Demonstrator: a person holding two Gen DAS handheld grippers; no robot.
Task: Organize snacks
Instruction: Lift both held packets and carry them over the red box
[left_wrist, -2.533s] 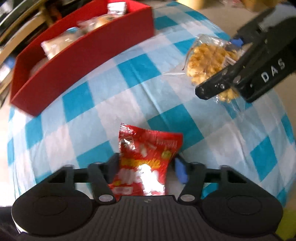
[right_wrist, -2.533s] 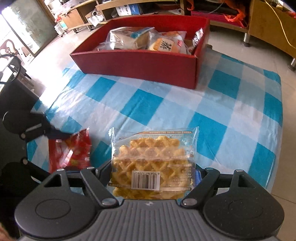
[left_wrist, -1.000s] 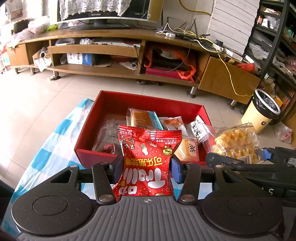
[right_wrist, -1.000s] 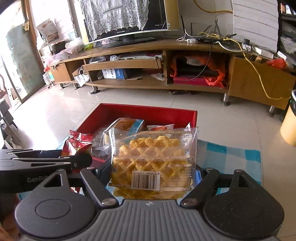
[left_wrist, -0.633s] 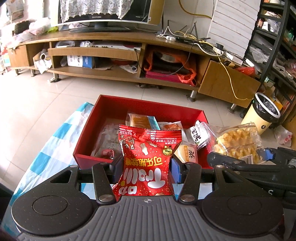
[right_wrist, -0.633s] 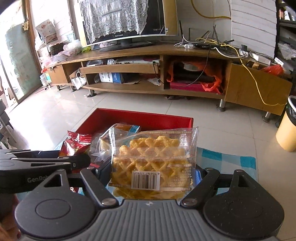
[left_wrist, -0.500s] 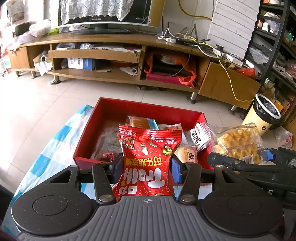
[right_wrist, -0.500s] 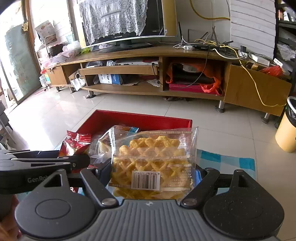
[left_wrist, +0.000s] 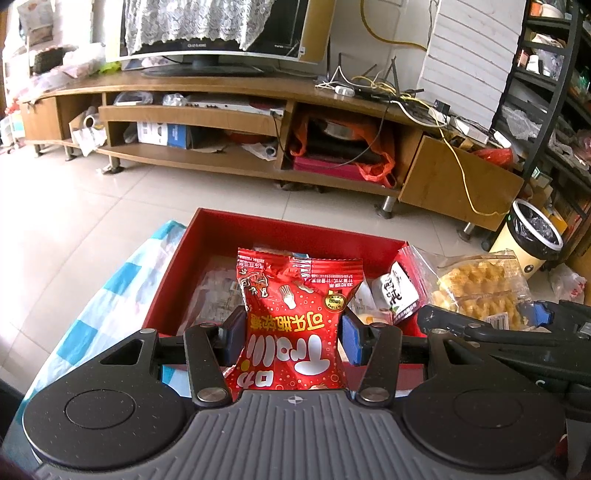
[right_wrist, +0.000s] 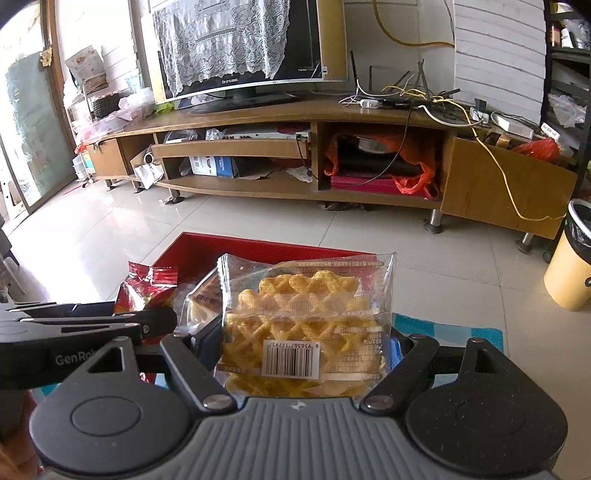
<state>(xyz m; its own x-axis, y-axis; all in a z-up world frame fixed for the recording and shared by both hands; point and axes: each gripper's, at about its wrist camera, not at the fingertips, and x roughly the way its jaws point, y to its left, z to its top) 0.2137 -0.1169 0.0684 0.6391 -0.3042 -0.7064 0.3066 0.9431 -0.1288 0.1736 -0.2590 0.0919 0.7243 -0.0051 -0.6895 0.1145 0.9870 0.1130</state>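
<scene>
My left gripper (left_wrist: 293, 332) clamps red snack bag (left_wrist: 295, 321); right gripper (right_wrist: 304, 345) clamps waffle pack (right_wrist: 306, 321). Both hang over red box (left_wrist: 295, 230), waffles at 3 o'clock, near rim. Risk: release there, pack lands on checked cloth (left_wrist: 110, 295).

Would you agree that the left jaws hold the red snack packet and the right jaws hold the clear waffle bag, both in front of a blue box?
Not quite: the box is red, as the left wrist view shows. The left jaws hold the red snack packet and the right jaws hold the clear waffle bag.
</scene>
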